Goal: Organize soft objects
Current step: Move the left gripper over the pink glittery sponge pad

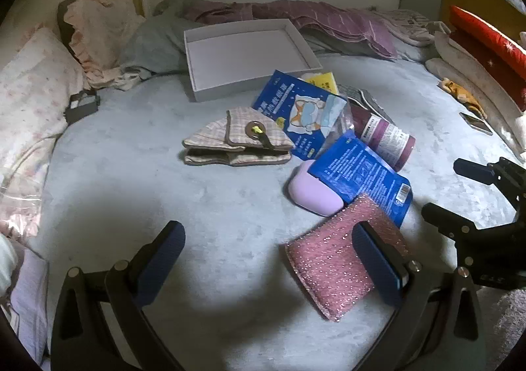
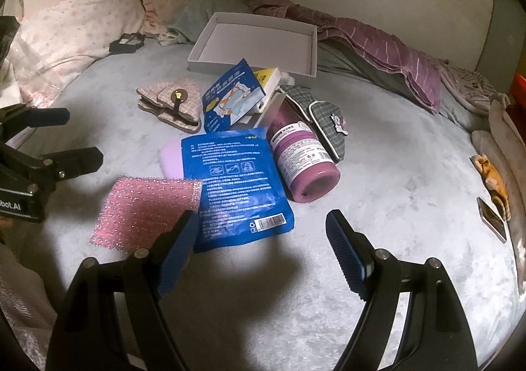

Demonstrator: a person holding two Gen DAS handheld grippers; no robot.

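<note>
Soft items lie in a heap on the grey bed cover. A pink glitter sponge (image 1: 328,262) (image 2: 148,206) is nearest. Behind it lie a lilac case (image 1: 309,190), a blue packet (image 1: 361,173) (image 2: 230,180), a second blue packet with a corgi picture (image 1: 302,111) and a pink plaid pouch (image 1: 240,137) (image 2: 171,101). An empty white box (image 1: 246,55) (image 2: 256,42) sits at the back. My left gripper (image 1: 268,236) (image 2: 72,137) is open, its right finger over the sponge's edge. My right gripper (image 2: 263,233) (image 1: 457,193) is open above bare cover, just in front of the blue packet.
A purple bottle (image 2: 302,154) lies on its side beside a green plaid pouch (image 2: 322,121) and a yellow carton (image 2: 266,78). Pillows (image 1: 33,101) and rumpled clothes (image 1: 328,22) line the back. A phone (image 2: 491,218) and an orange toy (image 2: 493,180) lie at the right.
</note>
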